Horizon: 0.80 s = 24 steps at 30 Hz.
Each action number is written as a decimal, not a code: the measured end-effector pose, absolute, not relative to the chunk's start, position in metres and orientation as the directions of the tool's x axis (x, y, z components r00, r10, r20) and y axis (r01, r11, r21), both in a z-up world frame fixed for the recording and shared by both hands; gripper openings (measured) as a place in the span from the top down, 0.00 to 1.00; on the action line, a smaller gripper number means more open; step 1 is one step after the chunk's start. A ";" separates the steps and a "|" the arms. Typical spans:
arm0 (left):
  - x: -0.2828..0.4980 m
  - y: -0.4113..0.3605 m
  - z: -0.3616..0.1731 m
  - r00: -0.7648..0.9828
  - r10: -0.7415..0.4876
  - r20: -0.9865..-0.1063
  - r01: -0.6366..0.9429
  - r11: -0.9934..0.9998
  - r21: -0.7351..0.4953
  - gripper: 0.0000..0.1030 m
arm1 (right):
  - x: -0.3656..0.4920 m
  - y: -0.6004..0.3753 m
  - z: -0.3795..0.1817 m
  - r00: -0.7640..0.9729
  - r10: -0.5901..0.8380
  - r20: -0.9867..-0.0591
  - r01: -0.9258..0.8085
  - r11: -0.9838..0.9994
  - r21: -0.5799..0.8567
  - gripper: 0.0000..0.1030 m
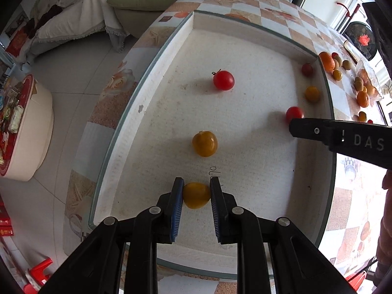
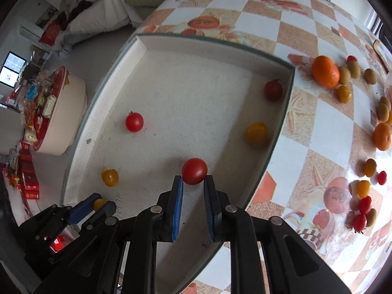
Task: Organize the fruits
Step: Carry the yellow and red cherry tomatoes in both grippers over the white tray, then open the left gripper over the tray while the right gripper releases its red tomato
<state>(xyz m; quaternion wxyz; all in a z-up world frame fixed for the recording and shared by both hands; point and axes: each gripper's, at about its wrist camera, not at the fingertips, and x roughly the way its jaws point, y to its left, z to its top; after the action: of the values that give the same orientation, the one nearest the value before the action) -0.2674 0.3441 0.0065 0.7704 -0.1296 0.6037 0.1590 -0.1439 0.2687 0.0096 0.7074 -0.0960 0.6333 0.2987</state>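
My left gripper (image 1: 196, 186) is shut on a yellow tomato (image 1: 196, 195) just above the floor of the white foam tray (image 1: 156, 78). My right gripper (image 2: 193, 183) is shut on a red tomato (image 2: 194, 170) over the tray (image 2: 103, 103); it shows in the left wrist view (image 1: 294, 114) too. Loose in the tray lie a red tomato (image 1: 223, 80), a yellow tomato (image 1: 204, 143), another yellow one (image 1: 312, 93) and a dark red one (image 1: 307, 69) by the right wall.
Right of the tray, on the checkered tablecloth (image 2: 306, 132), lie an orange (image 2: 325, 71), another orange (image 2: 382, 136), several small green, yellow and red fruits (image 2: 365, 204). A sofa (image 1: 147, 0) stands beyond the table and a round stool (image 1: 27, 127) on the floor to the left.
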 end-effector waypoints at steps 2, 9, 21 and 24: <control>-0.266 0.343 0.006 0.216 0.096 -0.972 -0.394 0.919 0.003 0.78 | -0.144 0.271 0.005 0.014 0.288 -0.958 -0.542 0.807 0.234 0.82; -0.261 0.344 0.005 0.205 0.085 -0.975 -0.380 0.925 0.001 0.77 | -0.144 0.271 0.002 0.007 0.281 -0.960 -0.548 0.804 0.231 0.80; -0.258 0.344 0.017 0.224 0.136 -0.965 -0.365 0.930 0.047 0.16 | -0.140 0.260 0.028 0.040 0.386 -0.922 -0.505 0.804 0.315 0.22; -0.253 0.338 0.020 0.219 0.137 -0.966 -0.349 0.936 0.053 0.16 | -0.139 0.248 0.038 0.088 0.389 -0.917 -0.475 0.826 0.305 0.20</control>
<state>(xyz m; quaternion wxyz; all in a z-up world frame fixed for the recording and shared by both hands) -0.2526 0.3379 0.0201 0.7757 -0.0877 0.6051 0.1564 -0.1389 0.2477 0.0381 0.7368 -0.0352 0.6083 0.2930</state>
